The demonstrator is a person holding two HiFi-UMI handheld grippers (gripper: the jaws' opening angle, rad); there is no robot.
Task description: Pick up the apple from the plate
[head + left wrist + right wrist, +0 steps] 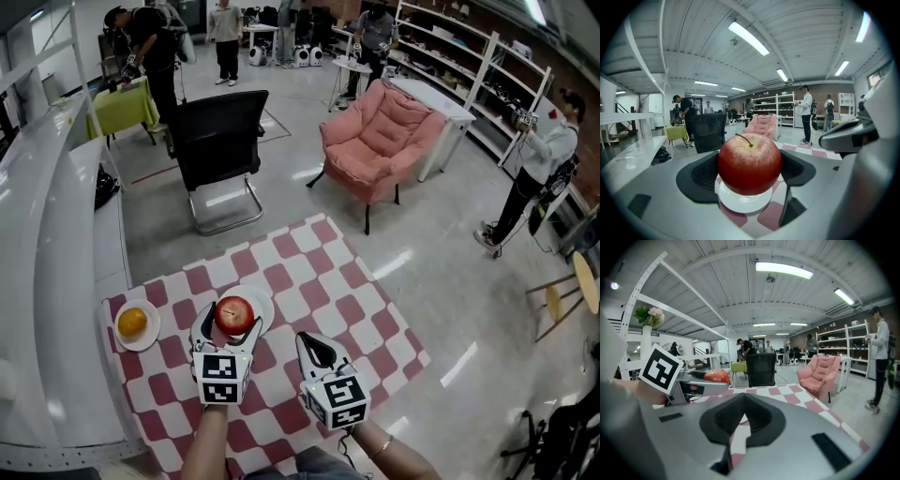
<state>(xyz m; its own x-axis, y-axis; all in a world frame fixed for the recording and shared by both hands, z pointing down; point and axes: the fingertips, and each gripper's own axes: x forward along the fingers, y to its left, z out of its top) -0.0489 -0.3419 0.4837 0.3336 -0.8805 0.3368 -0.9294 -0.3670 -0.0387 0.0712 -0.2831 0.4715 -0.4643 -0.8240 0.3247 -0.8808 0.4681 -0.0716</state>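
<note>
A red apple [234,315] [749,164] with a short stem sits between the jaws of my left gripper [230,325] [749,172], which is shut on it. The apple hangs a little above a small white plate [263,302] [743,202] on the red-and-white checkered table [319,272]. In the right gripper view the apple [716,376] shows at the left, beside the left gripper's marker cube. My right gripper [315,347] [743,417] hovers over the cloth to the right of the plate, jaws together and holding nothing.
An orange [132,322] lies on a second white plate at the table's left edge. A white counter [47,281] runs along the left. Beyond the table stand a black office chair [217,141] and a pink armchair [380,141]; people stand farther back.
</note>
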